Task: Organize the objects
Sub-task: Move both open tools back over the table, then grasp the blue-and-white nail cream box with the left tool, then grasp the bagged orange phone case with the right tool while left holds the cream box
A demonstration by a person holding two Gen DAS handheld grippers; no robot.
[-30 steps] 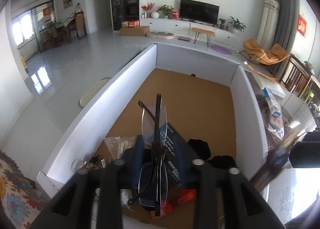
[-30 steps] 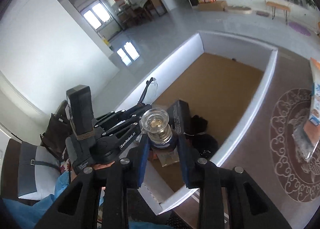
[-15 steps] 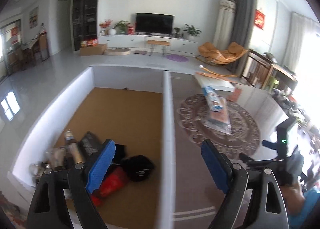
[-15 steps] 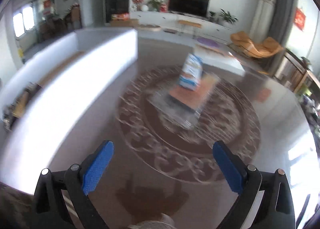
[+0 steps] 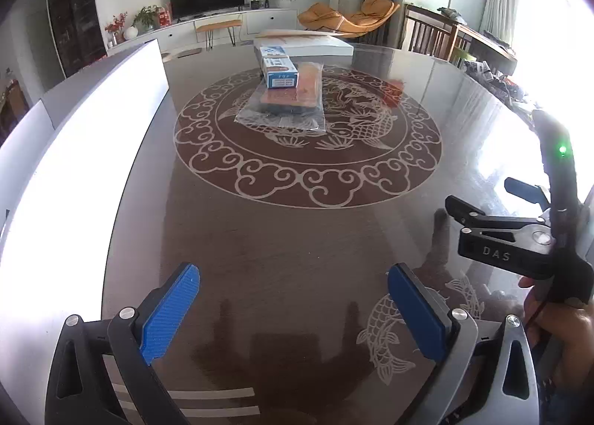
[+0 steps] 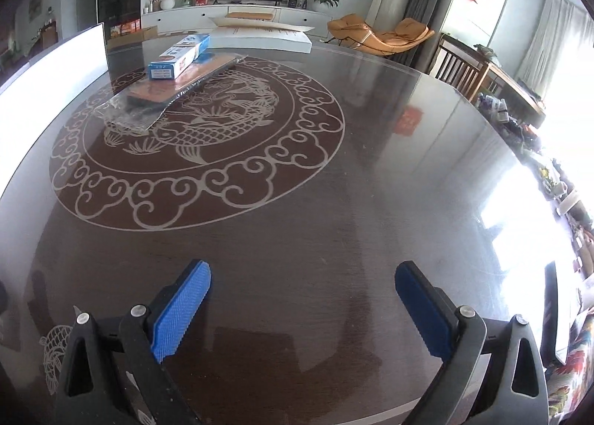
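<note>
Both claws, left (image 5: 293,310) and right (image 6: 302,308), have just opened and hang empty; the blue box (image 5: 277,68) lies lengthwise toward the counter's (image 5: 297,232) far edge.

We've swung both grippers away from the white bin onto the table (image 5: 282,239). Left gripper (image 5: 293,308) dropped the glasses, its jaws just opening, nothing between them. Right gripper (image 6: 302,304) let go of the glass jar, jaws wide and empty.
</note>
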